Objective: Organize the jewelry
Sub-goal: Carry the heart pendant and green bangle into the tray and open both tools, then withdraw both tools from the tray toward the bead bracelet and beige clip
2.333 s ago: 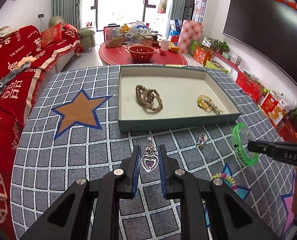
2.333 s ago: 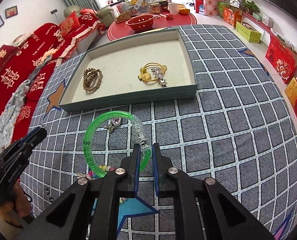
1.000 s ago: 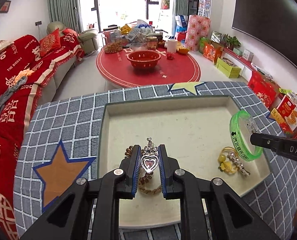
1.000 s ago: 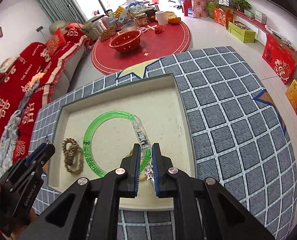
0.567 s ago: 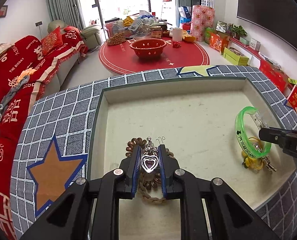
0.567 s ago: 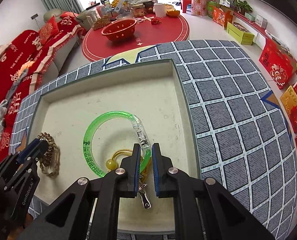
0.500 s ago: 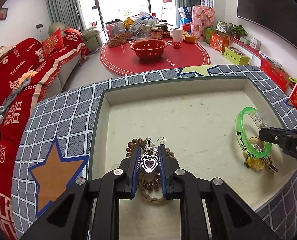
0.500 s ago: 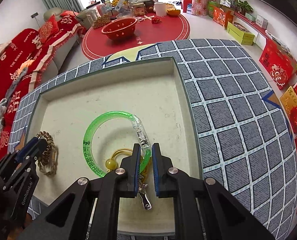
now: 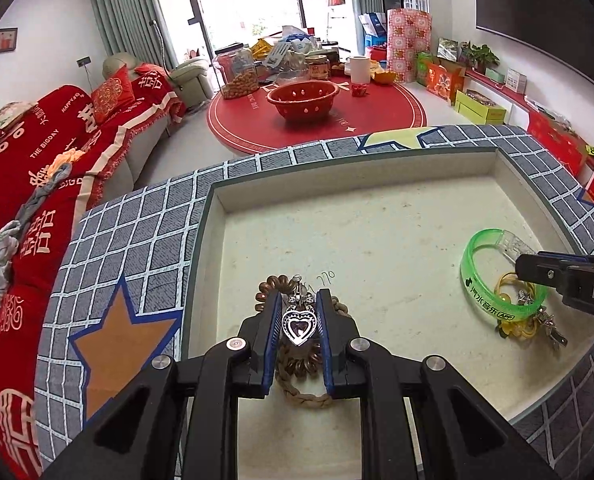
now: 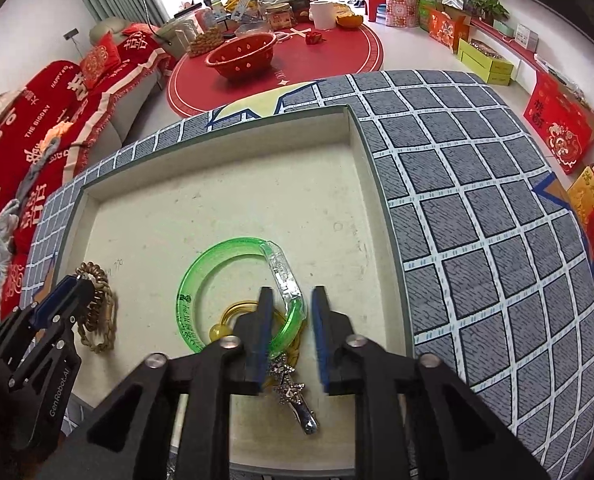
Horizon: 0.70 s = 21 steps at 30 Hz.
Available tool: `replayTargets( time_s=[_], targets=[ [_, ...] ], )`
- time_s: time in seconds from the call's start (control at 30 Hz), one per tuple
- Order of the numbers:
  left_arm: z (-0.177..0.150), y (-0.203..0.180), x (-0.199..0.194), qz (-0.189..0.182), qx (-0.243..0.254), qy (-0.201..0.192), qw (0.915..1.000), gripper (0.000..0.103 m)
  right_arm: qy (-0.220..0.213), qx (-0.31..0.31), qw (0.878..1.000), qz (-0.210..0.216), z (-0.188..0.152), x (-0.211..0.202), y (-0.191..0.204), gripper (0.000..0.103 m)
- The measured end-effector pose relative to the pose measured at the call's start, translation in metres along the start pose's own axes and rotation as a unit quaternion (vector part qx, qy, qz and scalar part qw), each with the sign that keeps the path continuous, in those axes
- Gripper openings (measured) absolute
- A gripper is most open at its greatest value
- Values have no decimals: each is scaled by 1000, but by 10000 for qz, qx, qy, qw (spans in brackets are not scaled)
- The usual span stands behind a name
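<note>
My right gripper [image 10: 288, 312] has just been opening, leaving the translucent green plastic bangle [image 10: 233, 292] loose between its jaws in the shallow cream-lined tray [image 10: 225, 148]. My left gripper [image 9: 299, 322] pinches the silver heart pendant [image 9: 298, 325] above the tray, not yet released.

Brown bracelet [image 9: 301, 376] partly hidden behind left gripper [image 9: 298, 322].
</note>
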<state>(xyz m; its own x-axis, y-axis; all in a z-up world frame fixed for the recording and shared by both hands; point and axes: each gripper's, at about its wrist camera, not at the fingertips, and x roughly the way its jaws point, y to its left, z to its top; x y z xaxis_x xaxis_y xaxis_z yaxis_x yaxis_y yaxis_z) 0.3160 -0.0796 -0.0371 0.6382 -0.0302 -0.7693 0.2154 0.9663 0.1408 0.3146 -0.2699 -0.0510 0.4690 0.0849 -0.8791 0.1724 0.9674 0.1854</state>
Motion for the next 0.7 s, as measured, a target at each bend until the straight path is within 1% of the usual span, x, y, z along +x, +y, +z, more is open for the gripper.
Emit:
replayTargets(
  time_s=[0.03,0.07,0.33,0.57,0.6,0.63,0.67,0.7],
  targets=[
    [1,0,-2,0,2,-17,10000,31,-40,33,10000,69,0,-2,-1,47],
    [1,0,-3,12,5,-35,10000,31,-102,57,9998,138,0,-5,-2,59],
    [4,1,-17,-18,-22,-170,9999,31,-349,217,9981,459,0,-26,-4,62],
    [5,14,-37,0,-180,-357,9992,32,-479,241,9973,504,-6,-44,-9,62],
    [5,16,-39,-6,-201,-369,9991,61,-488,237,9972,514,-7,-46,-9,62],
    [5,17,-41,1,-232,-377,9990,87,-494,231,9971,526,-9,-48,-8,62],
    [4,20,-45,61,-300,-439,9986,103,-502,220,9970,547,-10,-50,-7,63],
    [2,21,-53,114,-350,-632,9973,103,-505,211,9969,559,-10,-51,-6,64]
  ],
)
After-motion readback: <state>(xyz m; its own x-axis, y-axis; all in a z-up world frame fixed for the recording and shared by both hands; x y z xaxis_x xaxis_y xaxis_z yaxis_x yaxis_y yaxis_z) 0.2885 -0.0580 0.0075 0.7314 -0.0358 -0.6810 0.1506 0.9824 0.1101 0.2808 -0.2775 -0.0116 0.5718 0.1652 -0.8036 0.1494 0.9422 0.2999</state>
